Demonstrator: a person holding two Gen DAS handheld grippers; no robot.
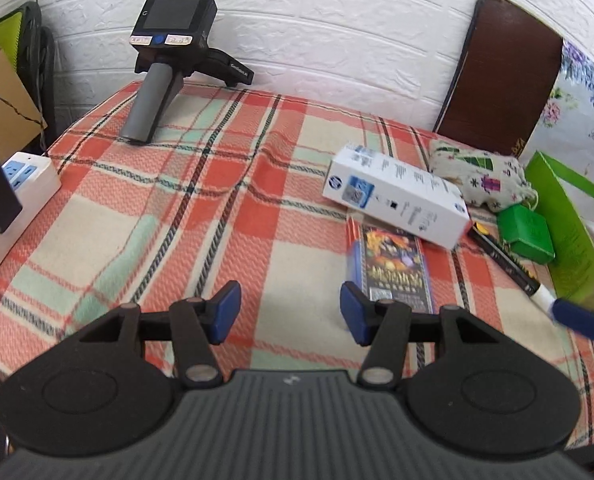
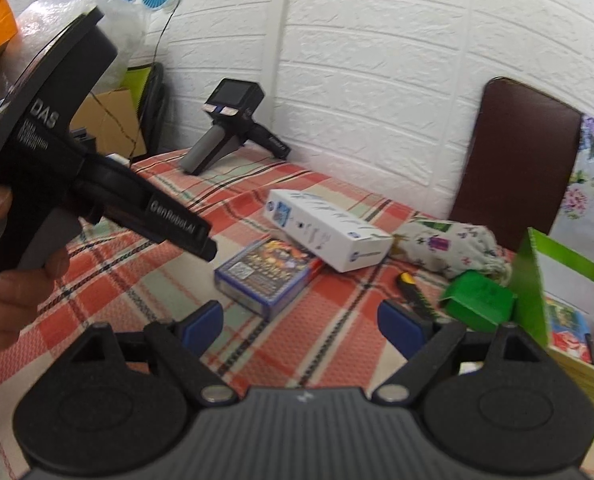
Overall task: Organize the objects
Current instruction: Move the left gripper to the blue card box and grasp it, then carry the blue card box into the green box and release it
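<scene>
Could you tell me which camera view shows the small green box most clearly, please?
The right wrist view: the small green box shows whole, its top and front face visible beside the green bag. In the left wrist view it sits near the edge, more distorted.

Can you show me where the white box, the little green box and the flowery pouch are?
white box (image 2: 329,236): right wrist view, on its long top face.
green box (image 2: 479,300): right wrist view, on its top.
flowery pouch (image 1: 481,174): left wrist view, on the middle of the cloth.

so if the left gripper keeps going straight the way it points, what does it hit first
Probably just the plaid cloth: the left gripper is open, empty and angled down at bare fabric. The colourful card box lies just beyond its right finger, so it might be clipped; depth is hard to judge.
</scene>
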